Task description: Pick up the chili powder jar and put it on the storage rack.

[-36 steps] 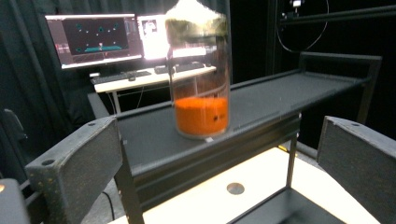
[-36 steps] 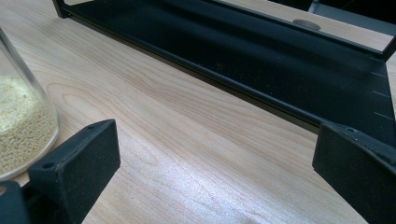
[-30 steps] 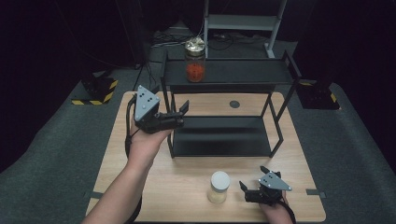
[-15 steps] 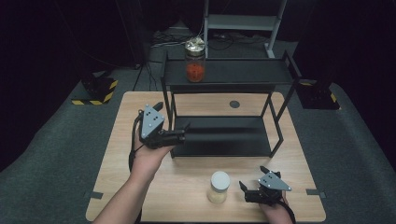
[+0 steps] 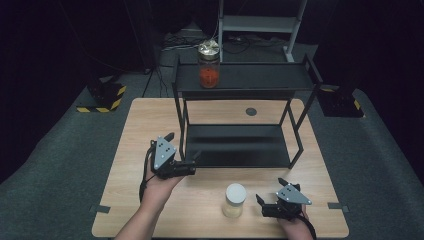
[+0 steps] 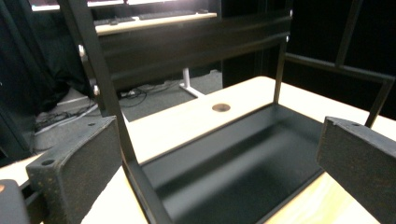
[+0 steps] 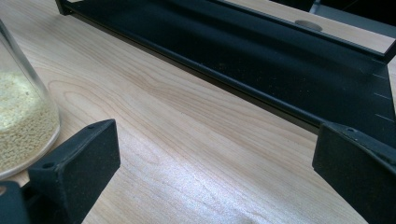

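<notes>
Dark curtains ring the wooden counter (image 5: 150, 120). A white-lidded jar (image 5: 234, 200) (pale grains inside) stands just beside the right gripper (image 5: 267, 206), jaws spread, empty. The left gripper (image 5: 192, 165), also spread, faces the black rack (image 5: 240, 150). Next, probably: close on the jar.

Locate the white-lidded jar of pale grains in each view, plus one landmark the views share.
High view: the jar stands on the table near the front edge, beside the right gripper.
Left gripper view: not in it.
Right gripper view: the jar's glass wall sits at the left edge, beside the left-hand jaw.
Shared landmark: the rack's black bottom tray.
</notes>
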A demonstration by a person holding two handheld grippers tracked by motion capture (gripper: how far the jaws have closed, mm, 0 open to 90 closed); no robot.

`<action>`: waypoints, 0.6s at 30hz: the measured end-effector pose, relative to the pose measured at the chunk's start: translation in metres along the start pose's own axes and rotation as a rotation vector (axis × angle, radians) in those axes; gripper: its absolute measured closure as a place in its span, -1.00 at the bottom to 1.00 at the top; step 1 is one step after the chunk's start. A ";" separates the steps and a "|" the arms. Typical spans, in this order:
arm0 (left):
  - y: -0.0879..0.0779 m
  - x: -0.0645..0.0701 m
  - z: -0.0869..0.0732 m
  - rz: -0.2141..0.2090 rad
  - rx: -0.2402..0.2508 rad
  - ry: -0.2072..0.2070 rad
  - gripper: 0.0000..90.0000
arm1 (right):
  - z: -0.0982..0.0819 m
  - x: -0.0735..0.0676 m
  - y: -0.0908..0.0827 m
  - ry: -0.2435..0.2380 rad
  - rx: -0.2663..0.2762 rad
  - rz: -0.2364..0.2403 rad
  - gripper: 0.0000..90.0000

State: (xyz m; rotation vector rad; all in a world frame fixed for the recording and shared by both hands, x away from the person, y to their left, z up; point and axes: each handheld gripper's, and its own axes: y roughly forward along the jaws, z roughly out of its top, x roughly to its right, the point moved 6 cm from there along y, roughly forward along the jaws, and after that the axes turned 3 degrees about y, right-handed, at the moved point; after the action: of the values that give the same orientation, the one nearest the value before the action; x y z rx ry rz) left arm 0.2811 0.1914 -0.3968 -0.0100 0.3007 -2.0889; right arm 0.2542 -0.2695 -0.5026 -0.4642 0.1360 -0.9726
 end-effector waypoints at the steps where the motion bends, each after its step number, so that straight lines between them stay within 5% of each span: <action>1: -0.001 0.001 -0.004 0.001 -0.006 -0.002 -0.99 | 0.000 0.000 0.000 0.000 0.001 0.000 -1.00; 18: -0.008 0.010 -0.081 0.000 -0.169 -0.048 -0.99 | 0.000 -0.001 0.000 0.000 0.000 -0.007 -1.00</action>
State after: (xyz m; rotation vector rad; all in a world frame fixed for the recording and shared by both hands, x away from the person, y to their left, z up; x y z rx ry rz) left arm 0.2581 0.2039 -0.4750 -0.1602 0.4469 -2.0545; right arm 0.2538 -0.2687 -0.5026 -0.4652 0.1349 -0.9799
